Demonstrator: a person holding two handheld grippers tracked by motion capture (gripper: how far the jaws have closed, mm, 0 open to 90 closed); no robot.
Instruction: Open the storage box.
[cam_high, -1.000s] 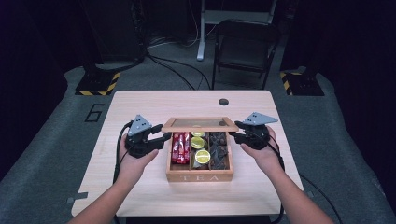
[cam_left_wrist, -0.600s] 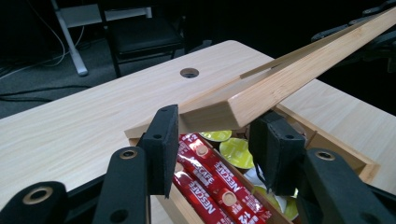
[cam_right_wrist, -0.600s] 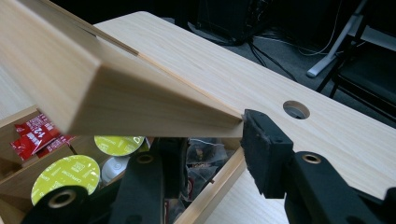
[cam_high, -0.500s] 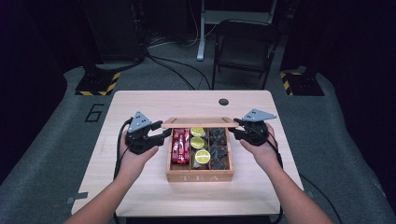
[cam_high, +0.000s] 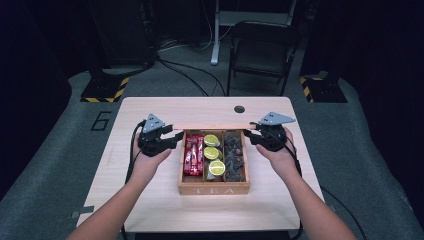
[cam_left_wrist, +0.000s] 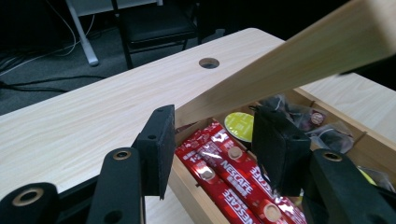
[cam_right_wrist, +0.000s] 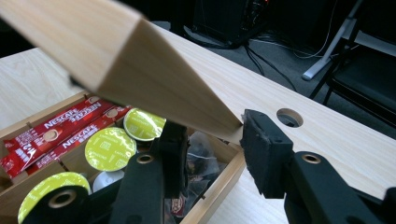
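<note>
Both grippers sit at the raised lid (cam_high: 212, 127) of the wooden tea box (cam_high: 214, 189), one at each end. Left gripper (cam_high: 172, 137) jaws stand fairly wide apart; in the left gripper view (cam_left_wrist: 212, 140) the lid's corner lies between them, close to the left jaw, and I cannot tell if it touches. Right gripper (cam_high: 251, 136) jaws also partly open; in the right gripper view (cam_right_wrist: 215, 140) the lid's end corner meets the inner face of the right-hand jaw, the other jaw sits apart, down over the box. Lid is tilted up, hinged along the far edge of the box. Box stands mid-desk (cam_high: 150, 107), between the two hands, front wall marked TEA. Three compartments: left one holds red Nescafe stick packets (cam_high: 193, 154), middle one holds green-topped capsules (cam_high: 212, 153), right one holds dark sachets (cam_high: 233, 155). Round cable hole (cam_high: 239, 109) in the desk just beyond the box. Chair (cam_high: 262, 50) stands on the floor past the desk
</note>
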